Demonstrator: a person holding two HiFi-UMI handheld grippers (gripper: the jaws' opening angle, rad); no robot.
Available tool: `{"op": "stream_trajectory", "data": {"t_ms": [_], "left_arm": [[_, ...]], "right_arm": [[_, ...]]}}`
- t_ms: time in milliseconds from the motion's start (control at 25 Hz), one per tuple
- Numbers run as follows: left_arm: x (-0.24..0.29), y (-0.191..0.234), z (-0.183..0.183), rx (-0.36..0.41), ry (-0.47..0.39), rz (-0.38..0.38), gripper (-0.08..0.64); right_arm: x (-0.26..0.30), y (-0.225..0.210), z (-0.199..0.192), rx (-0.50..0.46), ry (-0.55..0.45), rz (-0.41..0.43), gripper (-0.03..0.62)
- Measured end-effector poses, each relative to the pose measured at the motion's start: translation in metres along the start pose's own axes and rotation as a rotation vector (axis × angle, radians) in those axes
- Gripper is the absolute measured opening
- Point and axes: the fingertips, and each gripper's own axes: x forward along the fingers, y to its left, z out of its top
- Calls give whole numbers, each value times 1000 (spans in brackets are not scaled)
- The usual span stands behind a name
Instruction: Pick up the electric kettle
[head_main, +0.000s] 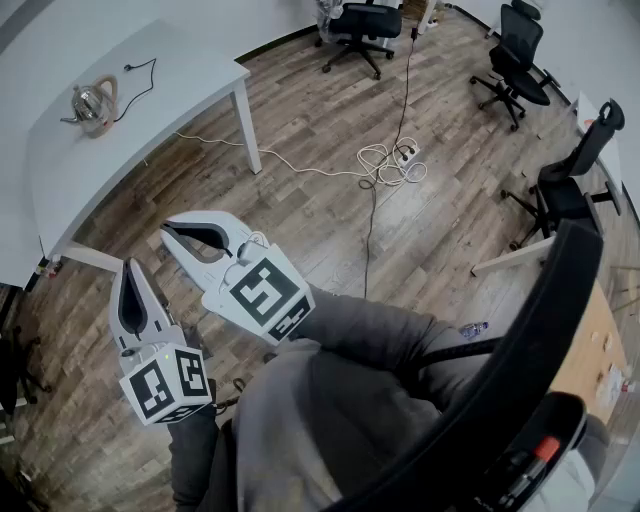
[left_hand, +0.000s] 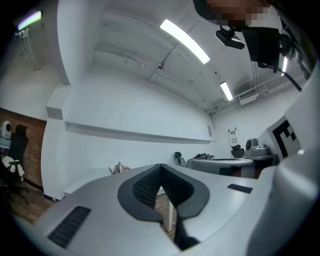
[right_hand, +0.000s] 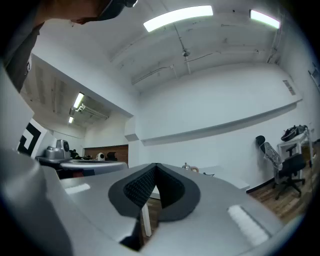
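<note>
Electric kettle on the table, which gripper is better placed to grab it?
Left, probably: the left gripper stands on the side of the electric kettle, aimed toward its table. Both grippers' jaws are shut, empty, far off.

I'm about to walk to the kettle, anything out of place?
Yes: a white cable lies tangled on the floor by a power strip, with a black cable running past it. The kettle stands upright on the table.
</note>
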Motion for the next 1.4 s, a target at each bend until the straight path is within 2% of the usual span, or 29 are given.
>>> {"op": "stream_trajectory", "data": {"t_ms": [320,520,680,840,1080,1240,1400], "left_arm": [[2,0,-2,4,2,10,-2],[3,-16,-4,0,15,17,-2],[16,-20,-7,-11,29,18,-2],[27,-21,-10,-10,37,47,-2],[42,-28,-17,17,51,89,-2],[55,-17,-25,13,87,93,-2],[71,17,-36,-3,80,124,-2]], "right_arm": [[1,-2,-1,5,-2,9,0],[-10,-11,6,18,-45,25,0],[-11,-28,1,38,-6,-10,2],[-5,-37,-2,37,-10,25,2],[3,-56,-14,40,40,53,2],[21,-63,-26,48,67,54,2],[51,-68,-38,45,76,48,2]]}}
